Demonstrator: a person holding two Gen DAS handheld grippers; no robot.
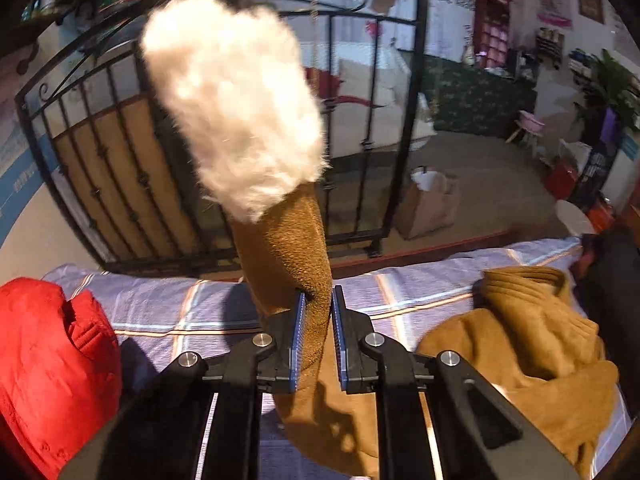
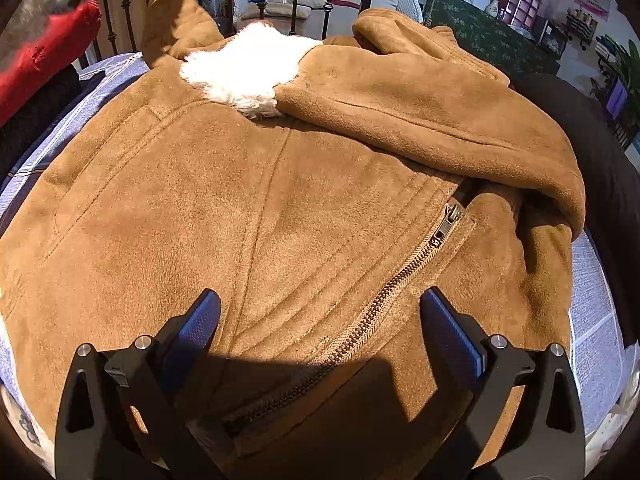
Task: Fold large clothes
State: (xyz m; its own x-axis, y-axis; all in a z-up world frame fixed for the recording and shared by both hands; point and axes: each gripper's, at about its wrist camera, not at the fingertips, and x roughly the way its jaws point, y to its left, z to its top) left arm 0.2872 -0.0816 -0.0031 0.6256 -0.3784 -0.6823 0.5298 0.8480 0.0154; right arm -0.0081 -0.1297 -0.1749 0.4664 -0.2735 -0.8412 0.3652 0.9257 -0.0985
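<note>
On the striped bed sheet (image 1: 168, 312) a red jacket (image 1: 48, 364) lies at the left, beside it the left gripper (image 1: 317, 340) has its jaws clamped on the tan coat's sleeve (image 1: 288, 256) (white fleece cuff (image 1: 236, 96) raised), and the right gripper (image 2: 320, 344) hangs with jaws spread wide over the coat (image 2: 248, 208) by its zipper (image 2: 404, 276).

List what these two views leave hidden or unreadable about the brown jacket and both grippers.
- Left wrist view: the fleece cuff of the sleeve clamped in the left gripper is motion-blurred.
- Right wrist view: the zipper bottom end is lost in the shadow of the open right gripper.
- Right wrist view: the brown jacket hem is cut off by the lower edge.
- Left wrist view: the red garment runs off the left edge.
</note>
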